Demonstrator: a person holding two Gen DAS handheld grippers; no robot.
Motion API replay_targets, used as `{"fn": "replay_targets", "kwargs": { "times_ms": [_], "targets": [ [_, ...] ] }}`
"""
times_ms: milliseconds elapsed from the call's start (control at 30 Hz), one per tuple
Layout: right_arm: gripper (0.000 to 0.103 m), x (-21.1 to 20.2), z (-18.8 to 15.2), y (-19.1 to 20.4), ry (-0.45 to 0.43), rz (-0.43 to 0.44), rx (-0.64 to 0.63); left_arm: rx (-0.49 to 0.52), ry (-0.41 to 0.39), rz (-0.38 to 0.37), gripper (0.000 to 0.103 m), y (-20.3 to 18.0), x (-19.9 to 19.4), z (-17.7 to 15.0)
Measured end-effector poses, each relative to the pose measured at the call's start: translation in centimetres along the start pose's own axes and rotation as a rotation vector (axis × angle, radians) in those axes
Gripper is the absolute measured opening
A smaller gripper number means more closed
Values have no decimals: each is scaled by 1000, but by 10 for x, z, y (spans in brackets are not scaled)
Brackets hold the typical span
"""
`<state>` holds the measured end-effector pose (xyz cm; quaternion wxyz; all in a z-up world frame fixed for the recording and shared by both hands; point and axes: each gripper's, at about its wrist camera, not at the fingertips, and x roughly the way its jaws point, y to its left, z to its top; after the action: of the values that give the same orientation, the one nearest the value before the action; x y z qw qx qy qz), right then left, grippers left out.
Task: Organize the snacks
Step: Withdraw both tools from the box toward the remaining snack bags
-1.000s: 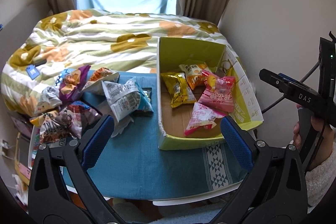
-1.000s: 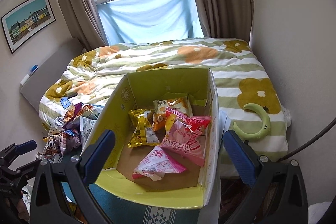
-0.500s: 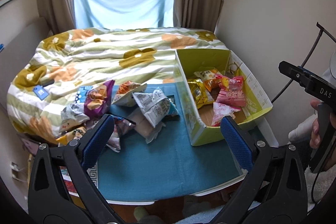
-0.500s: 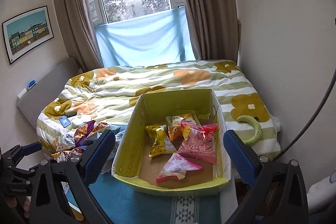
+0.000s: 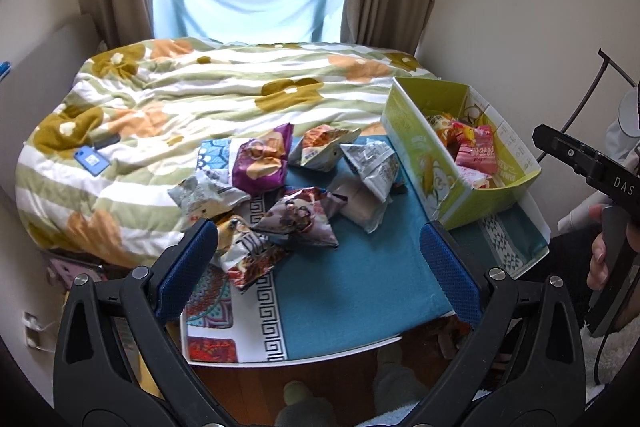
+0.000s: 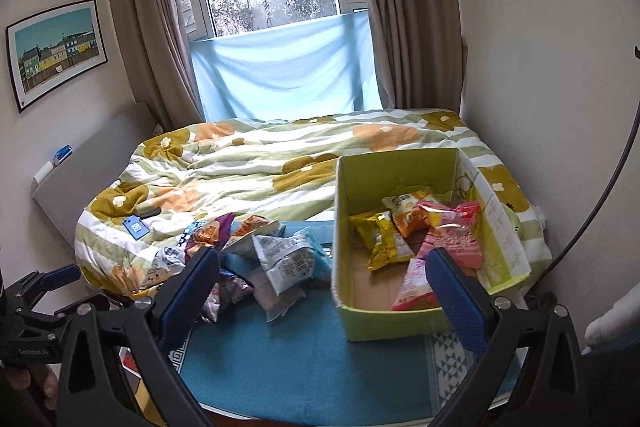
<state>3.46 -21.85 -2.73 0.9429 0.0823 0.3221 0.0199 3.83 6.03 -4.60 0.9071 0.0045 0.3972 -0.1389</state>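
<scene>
From the left wrist, my left gripper (image 5: 318, 251) hangs with jaws apart and empty above the snacks (image 5: 294, 187) heaped on the surface (image 5: 360, 287). From the right wrist, my right gripper (image 6: 322, 287) is also apart and empty; the box (image 6: 400, 323) holds four snacks.

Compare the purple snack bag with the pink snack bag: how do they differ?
The purple snack bag sits in the loose pile on the blue cloth; the pink snack bag lies inside the green box. The purple one shows orange print, the pink one white lettering. Neither is being held.
</scene>
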Motion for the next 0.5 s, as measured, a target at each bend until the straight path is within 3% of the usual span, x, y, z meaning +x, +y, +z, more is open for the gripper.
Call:
{"fn": "replay_targets", "kwargs": {
  "times_ms": [233, 500],
  "targets": [
    [103, 30, -26, 53, 67, 16, 41, 11, 68, -9, 101, 62, 21, -19],
    [103, 79, -42, 94, 197, 92, 70, -233, 136, -67, 100, 114, 66, -36]
  ]
}}
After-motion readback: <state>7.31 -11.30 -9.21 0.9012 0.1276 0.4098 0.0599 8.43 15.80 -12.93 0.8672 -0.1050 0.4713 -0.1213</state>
